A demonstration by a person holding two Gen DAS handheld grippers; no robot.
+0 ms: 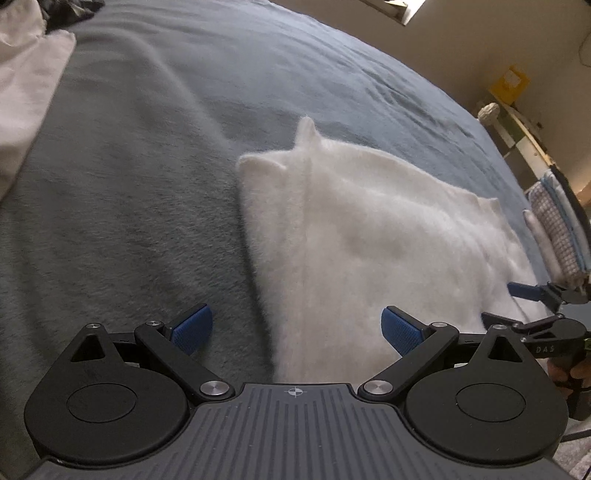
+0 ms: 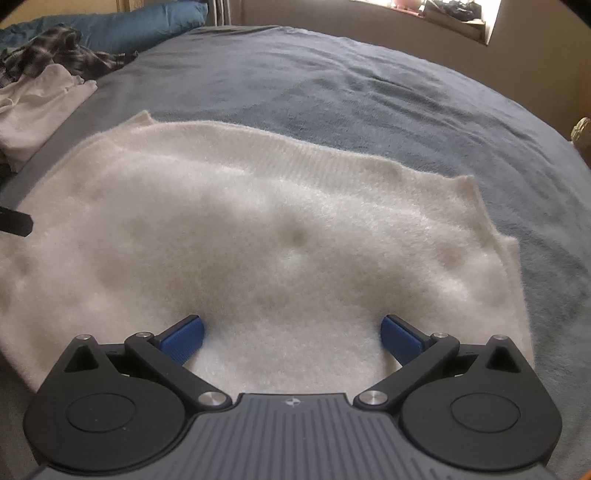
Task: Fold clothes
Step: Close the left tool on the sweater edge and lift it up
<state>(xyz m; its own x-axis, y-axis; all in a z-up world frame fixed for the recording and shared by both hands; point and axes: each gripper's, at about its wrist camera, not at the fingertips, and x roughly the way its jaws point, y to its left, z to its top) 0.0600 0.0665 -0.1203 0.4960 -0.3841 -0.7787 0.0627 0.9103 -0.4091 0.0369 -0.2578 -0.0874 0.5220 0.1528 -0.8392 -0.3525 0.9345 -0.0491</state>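
fuzzy white knit: the white sweater (image 2: 266,236) lies flat on the grey-blue bed (image 2: 369,81), part folded, its long axis running left to right across the right wrist view.
far left: a white folded garment (image 2: 33,110) and a plaid shirt (image 2: 55,48) sit at the bed's edge, well apart from the sweater, with a teal pillow (image 2: 140,26) behind them.
left gripper: the left gripper (image 1: 295,332) hangs over the sweater's left edge, fingers (image 1: 192,328) spread wide and holding nothing; one finger is over bare bed, the other over knit.
sweater edge: from the left wrist, a folded side edge runs straight away from the fingers, ending in a raised corner (image 1: 306,129).
right gripper: the right gripper (image 2: 291,336) sits low over the near middle of the sweater, fingers released, empty, both over knit.
nearer hand: the right one looks closer to the near hem; the left is better placed for the side edge.
far right: a stack of folded cloths (image 1: 554,236) lies beyond the sweater.
in the way: nothing sits on the sweater; the grippers are near each other, so crowding is the likely risk.
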